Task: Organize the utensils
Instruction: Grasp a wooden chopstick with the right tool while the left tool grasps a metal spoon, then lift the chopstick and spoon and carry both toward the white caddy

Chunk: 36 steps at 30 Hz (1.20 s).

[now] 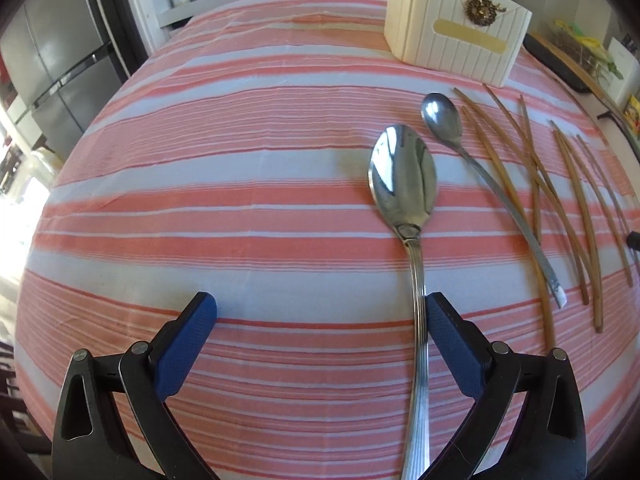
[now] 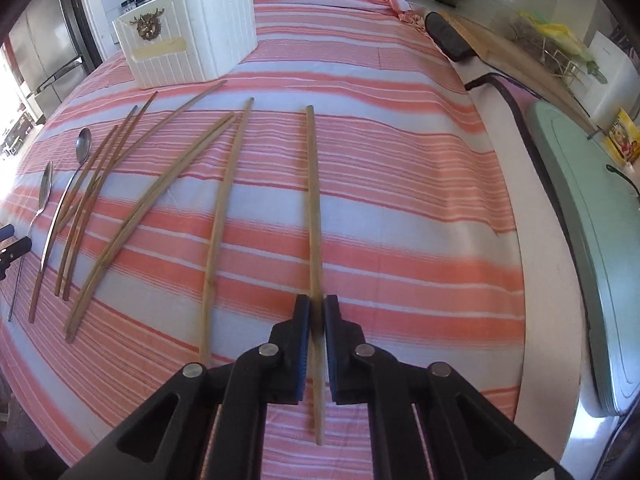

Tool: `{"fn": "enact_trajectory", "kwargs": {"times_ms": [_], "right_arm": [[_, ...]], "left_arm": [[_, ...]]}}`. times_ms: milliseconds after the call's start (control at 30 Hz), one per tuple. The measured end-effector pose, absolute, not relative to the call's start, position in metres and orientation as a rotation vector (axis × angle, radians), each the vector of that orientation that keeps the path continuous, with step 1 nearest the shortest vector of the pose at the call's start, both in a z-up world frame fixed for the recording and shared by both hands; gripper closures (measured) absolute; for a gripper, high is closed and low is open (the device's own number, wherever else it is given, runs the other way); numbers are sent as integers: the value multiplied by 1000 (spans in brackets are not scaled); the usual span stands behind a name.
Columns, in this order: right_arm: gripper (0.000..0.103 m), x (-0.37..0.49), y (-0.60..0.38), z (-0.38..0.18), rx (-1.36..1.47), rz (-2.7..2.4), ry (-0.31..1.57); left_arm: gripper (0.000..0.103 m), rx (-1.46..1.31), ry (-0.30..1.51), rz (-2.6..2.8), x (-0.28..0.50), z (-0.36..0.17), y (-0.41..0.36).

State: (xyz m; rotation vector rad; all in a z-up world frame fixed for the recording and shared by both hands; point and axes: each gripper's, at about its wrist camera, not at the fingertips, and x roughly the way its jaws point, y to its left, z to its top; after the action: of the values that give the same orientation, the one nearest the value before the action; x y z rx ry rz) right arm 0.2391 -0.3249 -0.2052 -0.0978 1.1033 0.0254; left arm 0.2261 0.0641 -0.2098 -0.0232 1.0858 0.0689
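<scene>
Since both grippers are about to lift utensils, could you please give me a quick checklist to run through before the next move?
1. Right gripper shut on the chopstick: ok.
2. Chopstick clear of its neighbour: ok, they lie apart.
3. Left gripper grasping the large spoon: not ok, jaws open; the handle lies against the right pad, far from the other.
4. Large spoon free of the small spoon: ok, they lie apart.
5. White holder upright on the cloth: ok.
6. Room inside the holder: cannot tell, its inside is hidden.
</scene>
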Motion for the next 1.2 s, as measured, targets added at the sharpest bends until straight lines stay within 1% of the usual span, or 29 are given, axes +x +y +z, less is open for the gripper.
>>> {"fn": "enact_trajectory", "kwargs": {"times_ms": [33,67,100,133,200,300,333,500,533,567,600,633,667,700,833,900,1033,1200], "right_arm": [[96,238,-326,-204,-91,28,1113],[91,238,-327,-204,-84,34,1124],[91,239,-327,-203,-84,41,1138],[89,240,-327,-203,-87,52,1147],[80,246,-324,-203,-97,81,1164],[80,262,-319,-203,-130,113,1184],[80,269,-317,-203,-143,122,1187],[80,302,-311,-199,-175,153,1194],[80,311,-310,-199,-177,158,1189],[80,321,-310,-198,-171,163,1179],[80,334,-310,-200,-158,163,1175],[80,344,-311,-199,-135,166,1170],[81,356,-311,-199,-106,169,1166],[95,365,-312,-199,-89,165,1166],[95,382,-320,-193,20,131,1130],[95,378,-321,-181,64,133,1067],[95,346,-316,-143,103,155,915],[95,291,-304,-95,112,192,768]], "left_arm": [[0,-17,1095,65,227,-210,67],[0,-10,1107,56,229,-210,67],[0,-2,1121,50,230,-209,67],[0,7,1138,51,234,-209,65],[0,27,1158,47,243,-207,60],[0,70,1145,14,255,-207,49],[3,72,1144,3,259,-207,47],[27,51,1138,-66,282,-202,39],[35,56,1137,-82,286,-201,36],[45,63,1134,-94,291,-200,33],[52,73,1128,-108,294,-199,31],[62,82,1122,-123,298,-197,28],[62,93,1119,-128,302,-197,27],[62,93,1110,-136,303,-198,29],[63,60,1086,-148,310,-196,38],[63,29,1057,-156,304,-187,39],[63,-19,971,-177,291,-159,46],[63,-70,871,-215,271,-121,53]]}}
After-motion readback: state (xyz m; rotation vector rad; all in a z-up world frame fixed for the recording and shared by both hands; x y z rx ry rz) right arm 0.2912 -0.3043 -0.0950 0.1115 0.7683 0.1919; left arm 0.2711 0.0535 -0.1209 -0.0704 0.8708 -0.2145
